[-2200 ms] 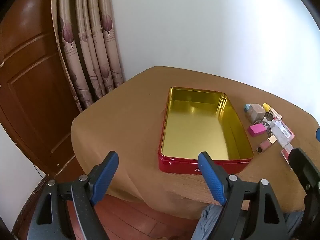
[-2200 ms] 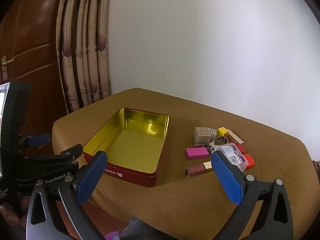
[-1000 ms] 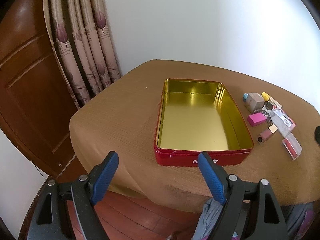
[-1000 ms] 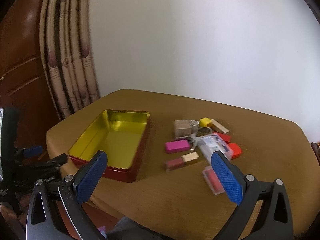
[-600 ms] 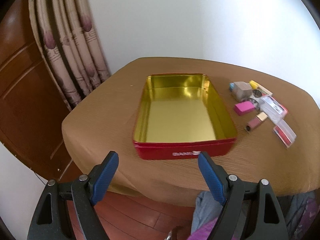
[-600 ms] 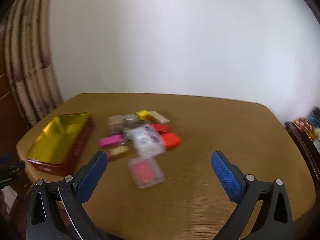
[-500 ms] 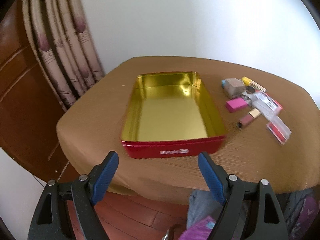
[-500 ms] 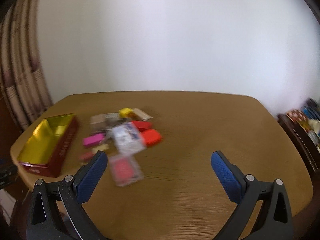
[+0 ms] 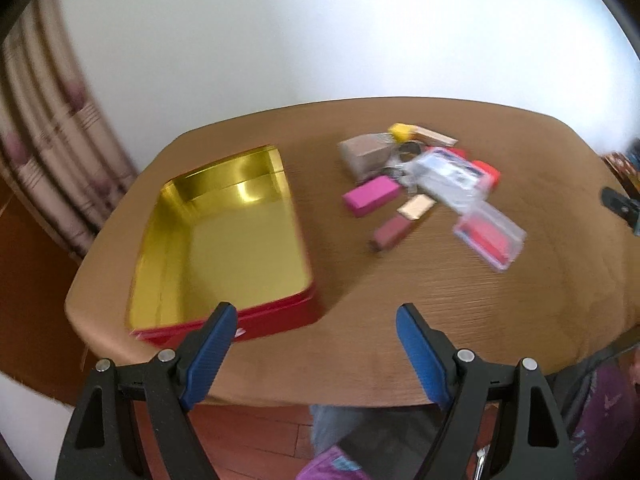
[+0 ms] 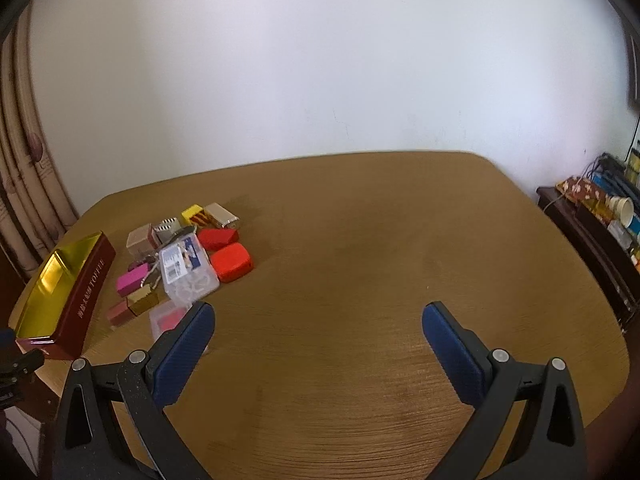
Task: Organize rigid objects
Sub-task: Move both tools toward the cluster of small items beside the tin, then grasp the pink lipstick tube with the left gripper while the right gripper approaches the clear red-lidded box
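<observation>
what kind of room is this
Likely a room in a home, not a lab or workshop: a patterned curtain hangs beside a wooden door, a wooden table stands against a plain white wall, and a cluttered side cabinet sits at its far right.

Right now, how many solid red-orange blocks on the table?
2, touching: the bigger red-orange block right of the clear box; the smaller red block just behind it. Others may be hidden.

We see a plain white wall (image 10: 320,60) behind the rounded brown tabletop (image 10: 380,240), in soft daylight. Patterned beige curtains (image 9: 44,120) hang past its left edge. Off its right edge stands a dark low cabinet (image 10: 592,232) holding what may be boxes. Reddish wooden floor (image 9: 248,436) shows below the near edge.
</observation>
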`<state>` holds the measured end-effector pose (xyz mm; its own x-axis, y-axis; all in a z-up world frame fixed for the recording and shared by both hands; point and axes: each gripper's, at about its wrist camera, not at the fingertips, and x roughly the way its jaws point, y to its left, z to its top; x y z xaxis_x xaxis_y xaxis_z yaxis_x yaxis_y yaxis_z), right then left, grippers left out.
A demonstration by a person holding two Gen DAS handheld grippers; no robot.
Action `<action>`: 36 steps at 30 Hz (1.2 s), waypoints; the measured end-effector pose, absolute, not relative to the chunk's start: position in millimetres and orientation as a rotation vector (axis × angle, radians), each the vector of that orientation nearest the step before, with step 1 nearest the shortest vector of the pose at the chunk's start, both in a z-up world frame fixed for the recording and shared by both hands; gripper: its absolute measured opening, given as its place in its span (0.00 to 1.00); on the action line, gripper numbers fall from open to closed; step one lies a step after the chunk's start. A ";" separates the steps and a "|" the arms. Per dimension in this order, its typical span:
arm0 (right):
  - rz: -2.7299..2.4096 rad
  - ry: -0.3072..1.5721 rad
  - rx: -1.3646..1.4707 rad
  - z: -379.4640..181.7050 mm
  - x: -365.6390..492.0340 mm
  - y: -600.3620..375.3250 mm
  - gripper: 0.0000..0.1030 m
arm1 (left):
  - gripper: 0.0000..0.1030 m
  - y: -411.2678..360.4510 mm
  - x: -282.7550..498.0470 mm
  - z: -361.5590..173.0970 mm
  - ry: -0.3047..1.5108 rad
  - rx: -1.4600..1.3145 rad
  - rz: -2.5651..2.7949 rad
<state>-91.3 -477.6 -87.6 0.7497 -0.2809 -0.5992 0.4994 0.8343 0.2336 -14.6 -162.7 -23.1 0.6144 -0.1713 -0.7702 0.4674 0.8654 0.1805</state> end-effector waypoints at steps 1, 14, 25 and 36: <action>-0.435 0.598 0.414 -92.0 -89.5 -481.7 1.00 | 0.82 -169.9 -13.4 -23.9 0.840 0.398 -0.403; -0.421 0.657 0.512 -115.8 -85.2 -511.0 1.00 | 0.82 -232.4 25.1 -52.0 0.894 0.546 -0.591; -0.396 0.697 0.544 -130.2 -78.8 -517.8 1.00 | 0.82 -260.2 75.4 -78.1 1.032 0.592 -0.681; -0.303 0.740 0.594 -146.5 -70.2 -510.3 1.00 | 0.24 -265.8 105.8 -100.0 1.162 0.510 -0.736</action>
<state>-70.2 -510.3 -146.5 0.7059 -0.0533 -0.7064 0.4574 0.7957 0.3971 105.8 -265.8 -100.0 0.2119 -0.2518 -0.9443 0.7457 0.6662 -0.0103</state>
